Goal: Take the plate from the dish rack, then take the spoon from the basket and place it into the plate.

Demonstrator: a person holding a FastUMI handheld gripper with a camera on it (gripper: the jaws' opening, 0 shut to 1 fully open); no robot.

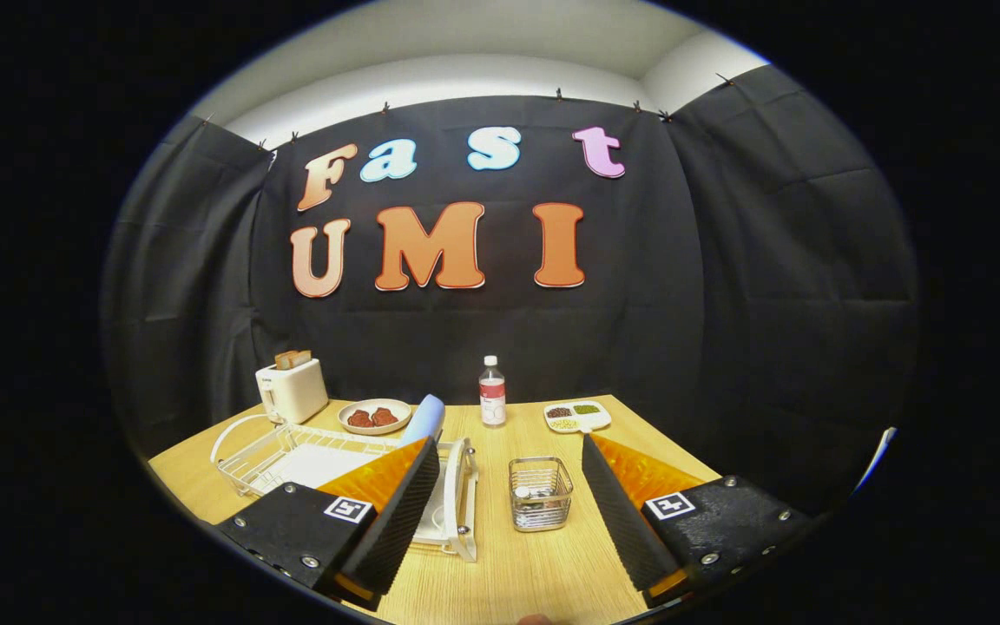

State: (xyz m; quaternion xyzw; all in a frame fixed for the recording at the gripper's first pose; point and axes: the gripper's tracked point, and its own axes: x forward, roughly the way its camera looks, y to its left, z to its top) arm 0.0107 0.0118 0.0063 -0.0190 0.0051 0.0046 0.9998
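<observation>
A white wire dish rack sits on the wooden table, partly behind my left finger. A light blue plate stands on edge in the rack, just beyond the left fingertip. A small wire basket stands on the table between my two fingers, nearer the right one. Something metallic lies in its bottom, probably the spoon, too small to make out. My gripper is open above the table's near side, with nothing between its fingers.
At the table's back stand a white toaster with bread, a plate of brown food, a clear bottle and a white divided dish. Bare tabletop lies in front of the basket.
</observation>
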